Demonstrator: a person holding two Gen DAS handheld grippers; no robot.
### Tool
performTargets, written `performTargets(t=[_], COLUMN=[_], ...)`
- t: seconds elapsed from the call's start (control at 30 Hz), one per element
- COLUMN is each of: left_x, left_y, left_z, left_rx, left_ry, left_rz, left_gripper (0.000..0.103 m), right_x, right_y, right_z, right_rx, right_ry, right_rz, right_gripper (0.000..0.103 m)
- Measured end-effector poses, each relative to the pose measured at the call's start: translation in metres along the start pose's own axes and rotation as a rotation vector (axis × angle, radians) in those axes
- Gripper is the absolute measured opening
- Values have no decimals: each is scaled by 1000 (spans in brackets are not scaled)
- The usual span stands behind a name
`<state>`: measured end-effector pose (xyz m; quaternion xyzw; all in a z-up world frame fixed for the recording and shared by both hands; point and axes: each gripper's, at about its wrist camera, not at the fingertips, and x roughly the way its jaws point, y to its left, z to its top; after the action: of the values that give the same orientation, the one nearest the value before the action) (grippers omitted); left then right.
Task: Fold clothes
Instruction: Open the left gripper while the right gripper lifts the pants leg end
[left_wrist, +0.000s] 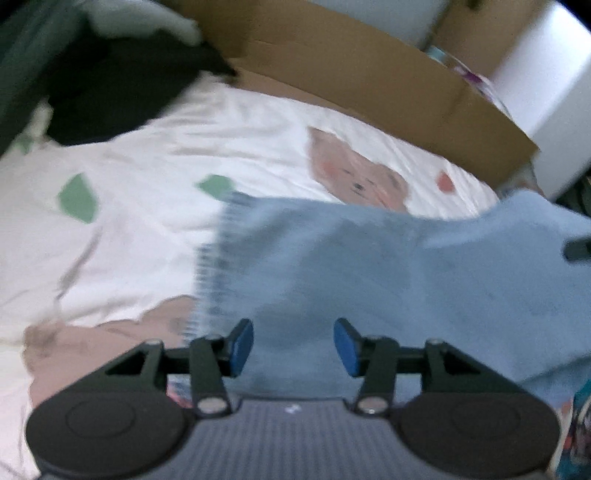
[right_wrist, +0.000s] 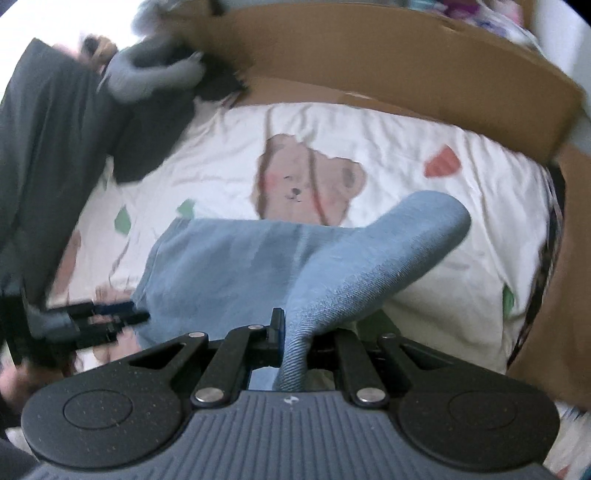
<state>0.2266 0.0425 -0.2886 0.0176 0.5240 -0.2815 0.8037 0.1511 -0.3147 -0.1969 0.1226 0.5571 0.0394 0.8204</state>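
A light blue knit garment (left_wrist: 369, 266) lies partly on a white bedsheet (left_wrist: 147, 229) printed with bears. My left gripper (left_wrist: 294, 347) is open above the garment's near edge, and its blue pads (left_wrist: 242, 345) do not press on the cloth. My right gripper (right_wrist: 295, 343) is shut on a bunched part of the blue garment (right_wrist: 221, 266), and a lifted fold (right_wrist: 406, 236) rises from its jaws. In the right wrist view the left gripper (right_wrist: 110, 314) sits at the garment's left edge. Both views are blurred.
A brown cardboard box wall (right_wrist: 406, 62) runs along the far side of the sheet (right_wrist: 461, 229). Dark clothes (left_wrist: 122, 88) and a grey garment (right_wrist: 147, 74) are piled at the far left. More cardboard (right_wrist: 554, 295) stands at the right.
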Motion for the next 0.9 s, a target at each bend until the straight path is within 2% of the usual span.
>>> performTargets(t=[0.1, 0.33, 0.67, 0.9], left_x=[-8, -25, -23, -28], left_y=[23, 59, 84, 98], left_z=[9, 6, -5, -9], left_rx=[-56, -154, -239, -288], left_ry=[-20, -37, -34, -45], left_rz=[26, 39, 7, 6], left_gripper=[53, 53, 51, 51], right_x=[1, 11, 43, 74], right_y=[24, 68, 127, 165], right_z=[17, 42, 54, 59], right_rx=[-88, -187, -295, -308], right_ry=[29, 80, 142, 158], right_rz=[-19, -46, -78, -76], right_gripper=[6, 6, 6, 7])
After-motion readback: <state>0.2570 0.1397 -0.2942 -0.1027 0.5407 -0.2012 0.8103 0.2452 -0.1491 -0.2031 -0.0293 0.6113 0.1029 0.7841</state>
